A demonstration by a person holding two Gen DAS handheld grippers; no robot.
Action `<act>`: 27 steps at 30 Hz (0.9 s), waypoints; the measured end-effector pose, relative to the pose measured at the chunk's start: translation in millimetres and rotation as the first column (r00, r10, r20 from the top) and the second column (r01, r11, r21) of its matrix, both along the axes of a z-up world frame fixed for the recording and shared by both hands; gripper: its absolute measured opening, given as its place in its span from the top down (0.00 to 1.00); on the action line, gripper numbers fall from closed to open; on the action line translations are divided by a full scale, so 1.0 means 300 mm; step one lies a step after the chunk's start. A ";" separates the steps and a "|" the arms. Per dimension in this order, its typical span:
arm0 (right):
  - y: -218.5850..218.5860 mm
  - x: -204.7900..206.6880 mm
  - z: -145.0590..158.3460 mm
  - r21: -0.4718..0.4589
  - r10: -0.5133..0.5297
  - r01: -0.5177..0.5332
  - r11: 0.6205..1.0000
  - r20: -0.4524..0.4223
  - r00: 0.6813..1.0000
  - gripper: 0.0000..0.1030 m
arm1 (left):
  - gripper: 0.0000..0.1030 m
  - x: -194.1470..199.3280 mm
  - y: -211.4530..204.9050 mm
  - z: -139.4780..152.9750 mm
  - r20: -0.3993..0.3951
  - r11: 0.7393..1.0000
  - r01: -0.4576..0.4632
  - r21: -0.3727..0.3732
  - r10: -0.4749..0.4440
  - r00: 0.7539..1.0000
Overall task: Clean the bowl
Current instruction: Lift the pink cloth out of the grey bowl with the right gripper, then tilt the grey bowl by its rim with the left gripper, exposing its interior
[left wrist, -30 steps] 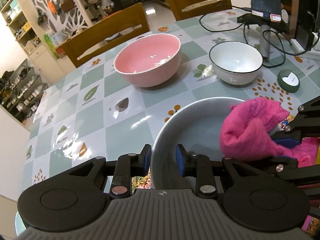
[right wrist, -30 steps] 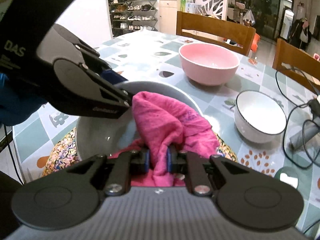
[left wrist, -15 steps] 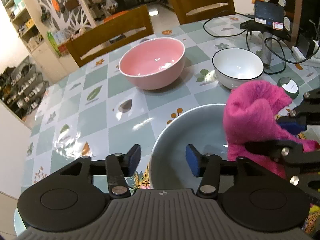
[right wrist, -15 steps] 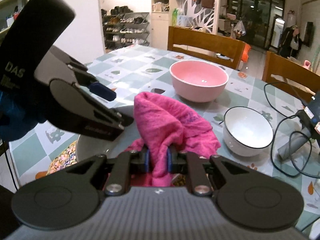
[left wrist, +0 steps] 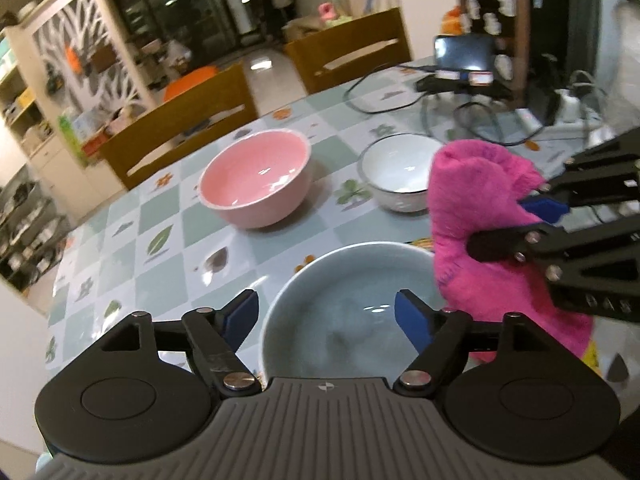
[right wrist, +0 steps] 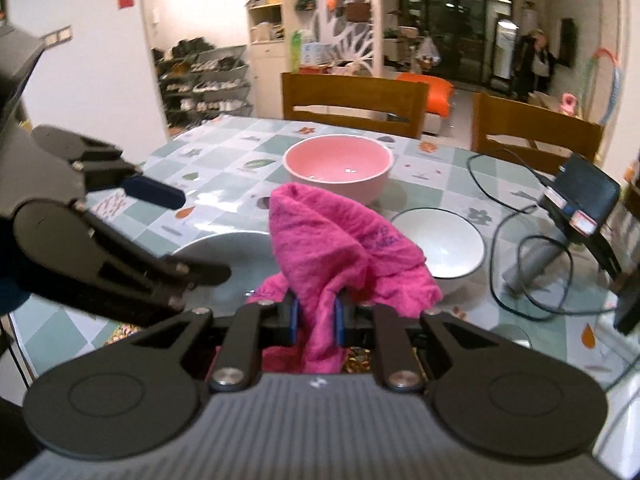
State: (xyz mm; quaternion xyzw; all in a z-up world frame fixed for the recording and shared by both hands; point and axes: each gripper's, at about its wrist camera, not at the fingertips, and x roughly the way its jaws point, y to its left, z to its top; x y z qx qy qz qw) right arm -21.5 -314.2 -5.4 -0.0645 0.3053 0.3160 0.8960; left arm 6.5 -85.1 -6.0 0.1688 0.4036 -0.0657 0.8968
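**Table Inventory: Grey Bowl, Pink Cloth, Two Grippers**

Left gripper (left wrist: 326, 316): black, two-fingered, blue-padded. The fingers are spread wide and nothing is held between them; they are positioned above the near rim of the bowl, one pad to either side.

Round pale grey ceramic bowl (left wrist: 352, 304): placed upright on the leaf-patterned, checked tablecloth (left wrist: 120, 248), directly ahead of the left gripper. A faint wet sheen is seen inside.

Glossy pink bowl (left wrist: 256, 178): set farther back on the table, well apart from the grey bowl.

White bowl with dark rim (left wrist: 400, 172): stood to the right of the pink bowl.

Bright pink terry cloth (right wrist: 336, 248): bunched, raised beside the grey bowl's right edge.

Right gripper (right wrist: 316, 316): fingers closed tightly on a fold of the cloth.

Black cables (right wrist: 516, 248): trailed across the table's right side.
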 end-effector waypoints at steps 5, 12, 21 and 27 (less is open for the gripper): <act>-0.058 -0.016 0.021 0.031 -0.053 0.054 0.998 -0.013 0.998 0.83 | 0.23 -0.030 -0.043 0.015 -0.002 0.997 0.071 -0.020 -0.071 0.997; -0.127 -0.043 0.025 0.035 -0.111 0.112 0.993 -0.038 0.993 0.83 | 0.23 -0.059 -0.097 0.010 -0.017 0.988 0.148 -0.038 -0.148 0.989; -0.189 -0.056 0.001 0.020 -0.166 0.168 0.986 -0.074 0.983 0.83 | 0.24 -0.054 -0.149 -0.080 -0.110 0.986 0.163 0.015 -0.160 0.981; -0.219 -0.053 -0.010 0.020 -0.185 0.188 0.982 -0.083 0.979 0.83 | 0.30 -0.045 -0.166 -0.142 -0.158 0.980 0.190 0.063 -0.179 0.971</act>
